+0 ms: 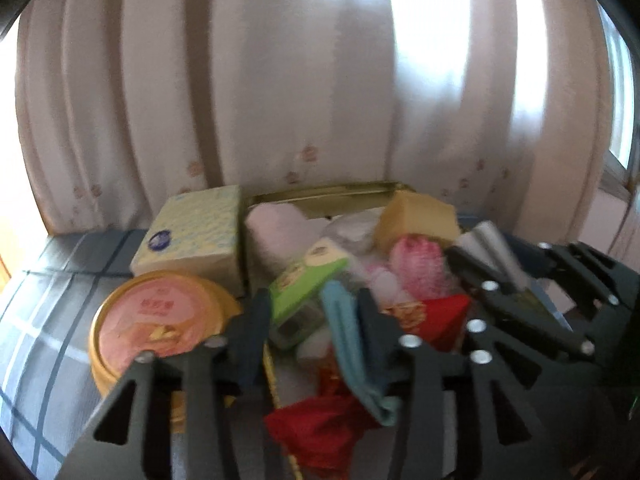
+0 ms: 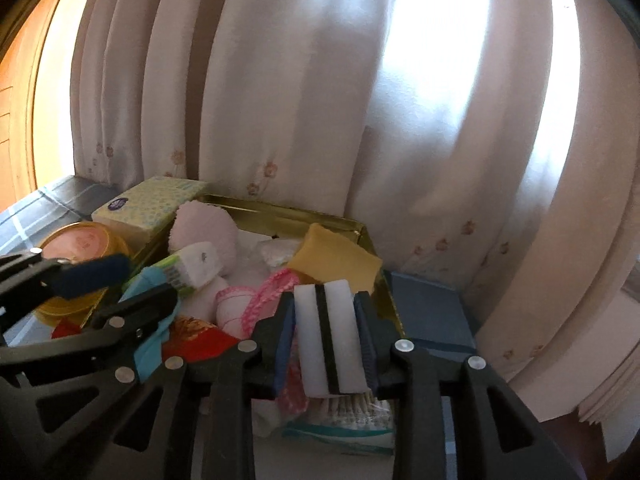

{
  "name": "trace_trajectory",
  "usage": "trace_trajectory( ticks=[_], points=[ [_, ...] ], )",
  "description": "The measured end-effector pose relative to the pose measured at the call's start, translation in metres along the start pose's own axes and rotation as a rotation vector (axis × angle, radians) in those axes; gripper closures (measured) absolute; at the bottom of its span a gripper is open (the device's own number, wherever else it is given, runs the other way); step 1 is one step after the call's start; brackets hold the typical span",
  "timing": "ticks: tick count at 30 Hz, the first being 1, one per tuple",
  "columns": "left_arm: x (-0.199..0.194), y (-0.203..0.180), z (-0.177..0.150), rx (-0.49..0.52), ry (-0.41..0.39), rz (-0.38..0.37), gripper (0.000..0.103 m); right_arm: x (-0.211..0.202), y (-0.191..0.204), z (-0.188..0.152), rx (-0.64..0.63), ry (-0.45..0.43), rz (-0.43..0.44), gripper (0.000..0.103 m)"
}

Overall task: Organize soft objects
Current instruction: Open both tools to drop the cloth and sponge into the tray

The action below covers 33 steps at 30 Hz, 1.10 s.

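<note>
right tongs [image 2: 326,344] are clamped on the white sponge with the black stripe [image 2: 326,336] over the gold tin [image 2: 280,210], left tongs [image 1: 312,316] apart around a teal cloth [image 1: 344,332], so I'd ease both in gently.

A home bedroom: pale floral curtains [image 1: 280,92] drawn across a sunlit window, a blue plaid bedsheet [image 1: 36,320] underneath, and a tissue box [image 1: 188,236] beside a gold tin [image 2: 280,216] of household oddments
</note>
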State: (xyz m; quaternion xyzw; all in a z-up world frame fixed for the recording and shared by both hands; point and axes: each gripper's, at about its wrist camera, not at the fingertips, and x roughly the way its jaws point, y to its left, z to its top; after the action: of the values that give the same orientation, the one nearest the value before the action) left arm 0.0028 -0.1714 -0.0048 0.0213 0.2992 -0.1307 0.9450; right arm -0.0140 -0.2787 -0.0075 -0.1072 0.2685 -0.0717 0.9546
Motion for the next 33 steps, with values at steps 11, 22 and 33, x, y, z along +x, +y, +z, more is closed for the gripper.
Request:
trace_trajectory(
  ticks=[11, 22, 33],
  points=[
    [-0.023, 0.009, -0.005, -0.032, -0.123, 0.026, 0.001, -0.023, -0.041, -0.015, 0.251, -0.094, -0.006, 0.012],
    [-0.036, 0.000, -0.005, 0.040, -0.179, 0.037, 0.000, -0.051, -0.050, -0.020, 0.316, -0.203, -0.119, 0.012],
    [-0.057, -0.003, -0.008, 0.087, -0.316, 0.065, 0.000, -0.065, -0.046, -0.025, 0.375, -0.254, -0.166, 0.012]
  ],
)
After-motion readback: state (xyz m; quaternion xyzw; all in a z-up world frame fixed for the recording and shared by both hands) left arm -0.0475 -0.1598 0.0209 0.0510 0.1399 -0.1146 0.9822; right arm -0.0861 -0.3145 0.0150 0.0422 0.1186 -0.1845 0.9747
